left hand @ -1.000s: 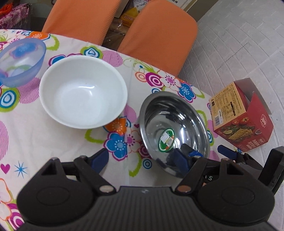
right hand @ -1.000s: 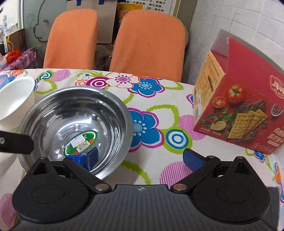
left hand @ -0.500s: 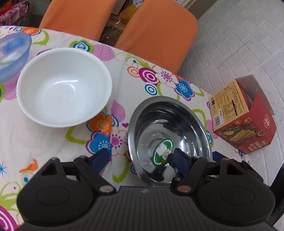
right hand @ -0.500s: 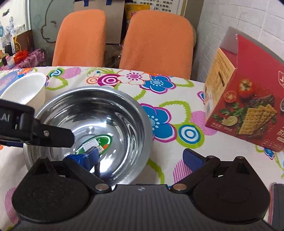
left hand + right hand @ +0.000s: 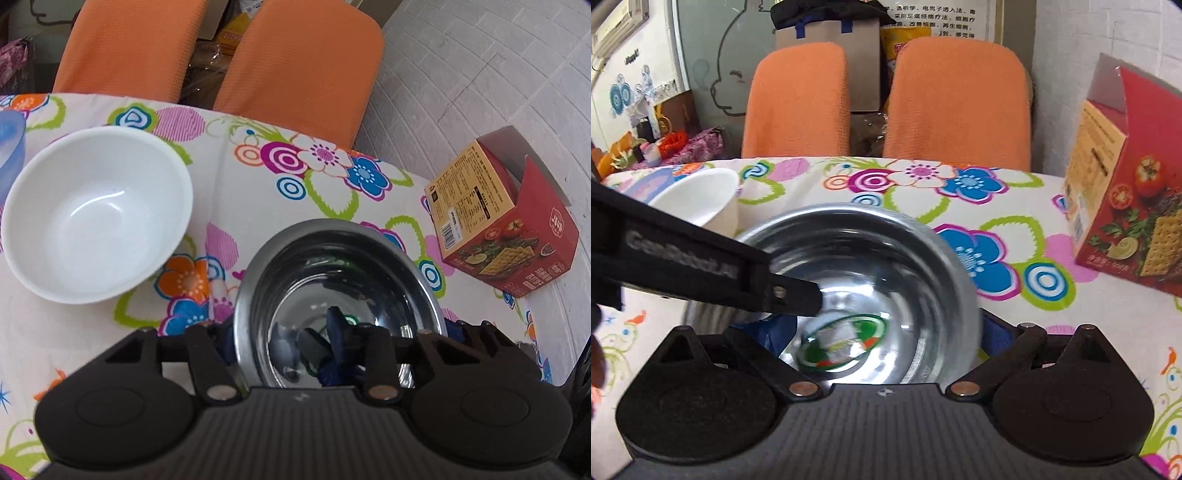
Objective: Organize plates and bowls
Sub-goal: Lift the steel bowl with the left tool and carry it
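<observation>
A steel bowl (image 5: pixel 332 258) with a green sticker inside stands on the flowered tablecloth, right in front of both grippers. My left gripper (image 5: pixel 279 332) pinches the bowl's left rim, one finger outside and one inside. In the right wrist view its finger (image 5: pixel 798 295) reaches down into the steel bowl (image 5: pixel 886 251), which looks blurred. My right gripper (image 5: pixel 881 332) is open, straddling the bowl's right wall with one blue pad inside and one outside. An empty white bowl (image 5: pixel 96 214) sits upright to the left, and a blue translucent bowl (image 5: pixel 7 147) shows at the far left edge.
An opened red cracker box (image 5: pixel 498 221) stands at the table's right end, close to the steel bowl. Two orange chairs (image 5: pixel 303 62) are pushed against the far side. A white brick wall lies behind the box. Bare tablecloth (image 5: pixel 1015 206) lies beyond the steel bowl.
My left gripper's fingers have narrowed onto the steel bowl's left rim. Both grippers have moved in, so the bowl fills more of each view. The right gripper's opening is unchanged.
</observation>
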### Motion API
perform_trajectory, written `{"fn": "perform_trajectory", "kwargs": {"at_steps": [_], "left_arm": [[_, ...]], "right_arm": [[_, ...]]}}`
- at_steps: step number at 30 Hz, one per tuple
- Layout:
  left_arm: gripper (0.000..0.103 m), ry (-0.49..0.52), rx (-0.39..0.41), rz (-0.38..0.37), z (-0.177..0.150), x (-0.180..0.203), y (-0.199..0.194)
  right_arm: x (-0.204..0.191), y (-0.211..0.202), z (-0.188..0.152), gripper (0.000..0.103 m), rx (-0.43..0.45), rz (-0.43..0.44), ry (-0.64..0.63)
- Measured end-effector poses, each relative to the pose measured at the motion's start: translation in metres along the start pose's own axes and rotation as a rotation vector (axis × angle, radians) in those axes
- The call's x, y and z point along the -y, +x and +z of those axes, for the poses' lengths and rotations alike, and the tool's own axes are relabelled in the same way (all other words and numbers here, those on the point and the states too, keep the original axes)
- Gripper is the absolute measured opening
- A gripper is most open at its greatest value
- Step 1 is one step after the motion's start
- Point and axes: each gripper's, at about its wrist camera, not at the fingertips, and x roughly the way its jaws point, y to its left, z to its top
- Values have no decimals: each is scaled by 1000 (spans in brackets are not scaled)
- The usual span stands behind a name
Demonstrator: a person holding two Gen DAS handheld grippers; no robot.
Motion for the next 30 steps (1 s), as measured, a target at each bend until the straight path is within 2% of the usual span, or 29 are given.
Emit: {"fn": "perform_trajectory", "kwargs": {"at_steps": [1, 10, 14, 22, 30], "left_arm": [[31, 6, -4, -6, -1, 1, 0], [31, 49, -17, 24, -15, 5, -9], [31, 48, -30, 37, -27, 7, -18], [31, 87, -9, 59, -67, 15, -56], [31, 133, 7, 38, -108, 6, -106]], "right_arm": [[-4, 0, -1, 90, -12, 14, -6], [-14, -19, -10, 90, -29, 37, 53], [-24, -34, -16, 90, -24, 33, 38], [-44, -75, -50, 90, 8, 66, 73], [-74, -113, -79, 90, 63, 90, 101]]}}
